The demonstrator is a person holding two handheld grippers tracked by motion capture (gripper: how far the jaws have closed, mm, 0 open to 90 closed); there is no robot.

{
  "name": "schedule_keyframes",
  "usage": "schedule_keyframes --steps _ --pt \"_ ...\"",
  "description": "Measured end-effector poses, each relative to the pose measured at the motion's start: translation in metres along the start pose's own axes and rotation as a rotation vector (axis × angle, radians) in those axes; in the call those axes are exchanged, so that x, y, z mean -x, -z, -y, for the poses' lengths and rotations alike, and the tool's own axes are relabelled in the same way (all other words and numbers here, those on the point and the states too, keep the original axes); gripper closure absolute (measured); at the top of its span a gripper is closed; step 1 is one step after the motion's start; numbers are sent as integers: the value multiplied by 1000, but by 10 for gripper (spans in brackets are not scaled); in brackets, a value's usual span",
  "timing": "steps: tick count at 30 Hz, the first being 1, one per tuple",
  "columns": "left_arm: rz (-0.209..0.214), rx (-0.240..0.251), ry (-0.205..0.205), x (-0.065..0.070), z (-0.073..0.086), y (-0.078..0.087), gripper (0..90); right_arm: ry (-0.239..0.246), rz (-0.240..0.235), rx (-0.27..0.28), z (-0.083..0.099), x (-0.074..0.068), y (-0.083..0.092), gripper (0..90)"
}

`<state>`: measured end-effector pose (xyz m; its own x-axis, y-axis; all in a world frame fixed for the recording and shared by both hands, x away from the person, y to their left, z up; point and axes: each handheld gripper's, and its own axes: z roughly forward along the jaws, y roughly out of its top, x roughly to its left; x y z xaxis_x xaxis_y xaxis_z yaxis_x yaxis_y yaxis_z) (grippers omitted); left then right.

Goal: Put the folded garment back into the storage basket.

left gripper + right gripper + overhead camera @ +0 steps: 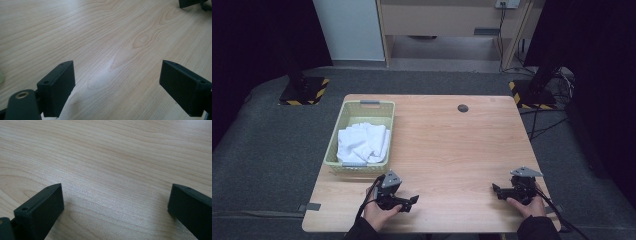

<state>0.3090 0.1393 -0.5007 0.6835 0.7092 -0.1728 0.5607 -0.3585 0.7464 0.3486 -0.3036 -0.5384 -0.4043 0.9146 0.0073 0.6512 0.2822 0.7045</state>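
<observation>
Left gripper (412, 201) and right gripper (496, 190) rest low in the person's hands, jaws spread wide, pointing toward each other.

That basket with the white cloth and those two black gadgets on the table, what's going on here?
A person sits at a wooden table with a hand-held gripper in each hand. The left gripper and the right gripper both rest low near the table's front edge, jaws wide open and holding nothing. A pale green basket stands at the table's left side with white towels piled inside. Neither gripper touches the basket or the towels; the left one is nearer to them.
</observation>
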Motion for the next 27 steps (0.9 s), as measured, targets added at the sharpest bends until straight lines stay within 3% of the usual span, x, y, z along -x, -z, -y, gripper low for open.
schedule_keyframes --steps 27 --pt "-48 10 50 -18 14 17 126 0 0 0 0 0 0 5"
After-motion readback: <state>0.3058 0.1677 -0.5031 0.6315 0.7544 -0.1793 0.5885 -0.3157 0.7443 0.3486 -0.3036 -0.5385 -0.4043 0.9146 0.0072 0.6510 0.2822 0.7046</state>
